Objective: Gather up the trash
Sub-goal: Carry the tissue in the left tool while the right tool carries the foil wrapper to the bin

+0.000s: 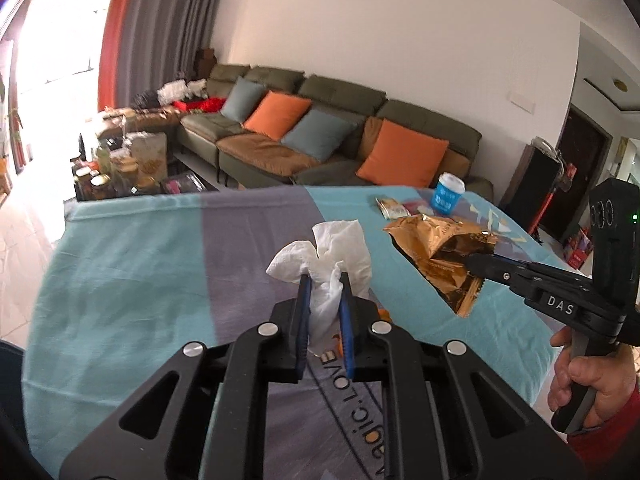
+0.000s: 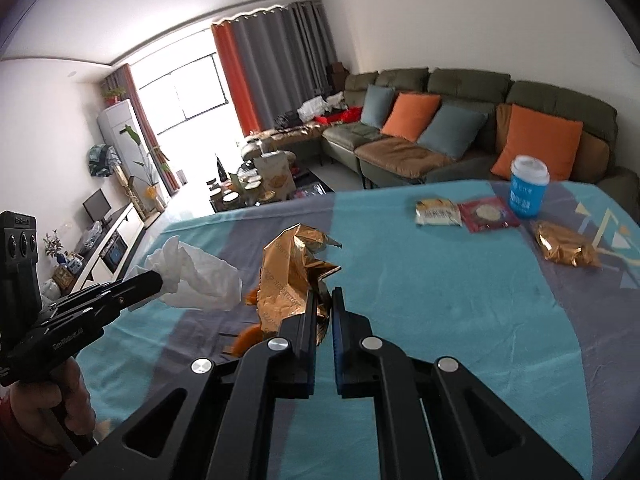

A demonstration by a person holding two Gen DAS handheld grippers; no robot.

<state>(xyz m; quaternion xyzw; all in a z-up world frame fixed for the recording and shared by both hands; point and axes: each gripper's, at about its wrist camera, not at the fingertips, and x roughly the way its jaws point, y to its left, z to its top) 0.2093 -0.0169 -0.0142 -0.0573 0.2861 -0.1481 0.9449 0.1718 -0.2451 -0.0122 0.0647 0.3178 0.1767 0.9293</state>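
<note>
Tissue (image 1: pixel 328 256), crumpled white, pinched in left gripper (image 1: pixel 325 286), long axis along the fingers, loose end up and away, above the tablecloth (image 1: pixel 140 272). Gold wrapper (image 2: pixel 292 280), pinched in right gripper (image 2: pixel 326 300), apparently also clear of the cloth, pointing upward.

a home living room: behind the teal-and-grey cloth-covered table (image 2: pixel 440 320), a long olive-green sectional sofa (image 2: pixel 460 92) with orange and blue cushions; floor-length grey-and-orange curtains (image 2: pixel 272 68) beyond.

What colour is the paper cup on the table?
Blue with a white lid; the cup shows best in the right wrist view.
</note>
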